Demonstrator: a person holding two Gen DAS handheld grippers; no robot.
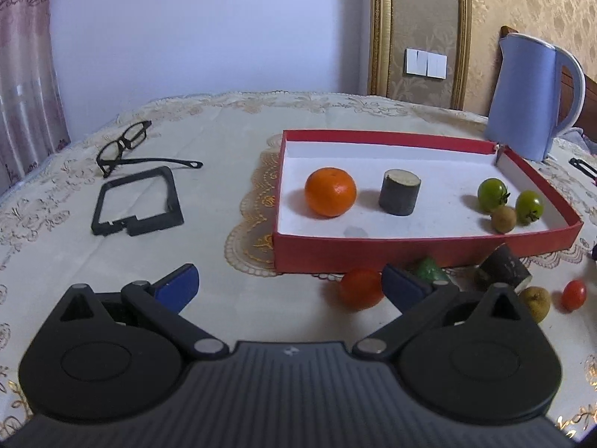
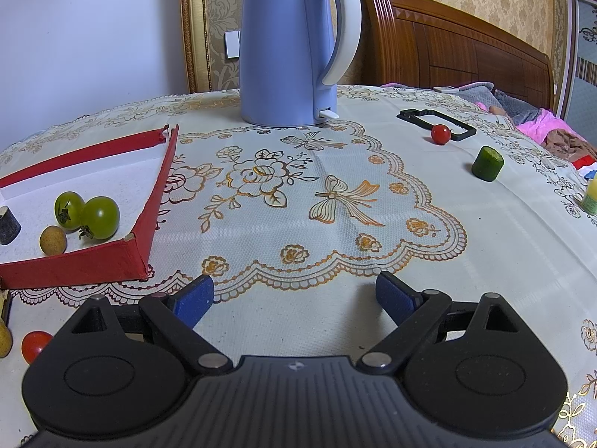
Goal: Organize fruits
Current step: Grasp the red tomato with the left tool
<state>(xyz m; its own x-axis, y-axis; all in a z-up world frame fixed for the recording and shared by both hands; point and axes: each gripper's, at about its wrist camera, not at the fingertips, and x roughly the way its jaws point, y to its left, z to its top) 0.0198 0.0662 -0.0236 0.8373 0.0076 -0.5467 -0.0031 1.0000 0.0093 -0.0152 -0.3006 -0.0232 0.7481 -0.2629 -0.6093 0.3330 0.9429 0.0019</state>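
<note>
- A shallow red cardboard box with a white floor (image 1: 418, 252) is seen on the lace-patterned cream tablecloth (image 1: 224, 194). Inside it lie a round orange mandarin (image 1: 330, 192), a dark cut cylinder of vegetable or fruit (image 1: 399, 192), two green cherry tomatoes (image 1: 492, 194) and a small brown longan-like fruit (image 1: 503, 218).
- Several pieces remain outside, just in front of the box's near wall: a second orange mandarin (image 1: 361, 288), a green cut piece (image 1: 431, 271), a dark cut chunk (image 1: 504, 268), a brownish small fruit (image 1: 536, 301) and a red cherry tomato (image 1: 574, 294).
- Further off, a red cherry tomato (image 2: 440, 134) and a green cucumber-like stub (image 2: 487, 163) lie well apart from the box, near a blue electric kettle (image 2: 287, 48).
- The left gripper (image 1: 291, 283) is held with its blue pads spread wide and nothing between them; the loose mandarin sits just beyond its right pad.
- The right gripper (image 2: 294, 298) is likewise wide open and empty, over bare cloth.
- The step in hand is judged to be an approach to a loose fruit, probably that mandarin.
- For the next move, the left gripper would need to be shifted rightward until the mandarin is centred, then closed gently, since round fruit may roll.
</note>
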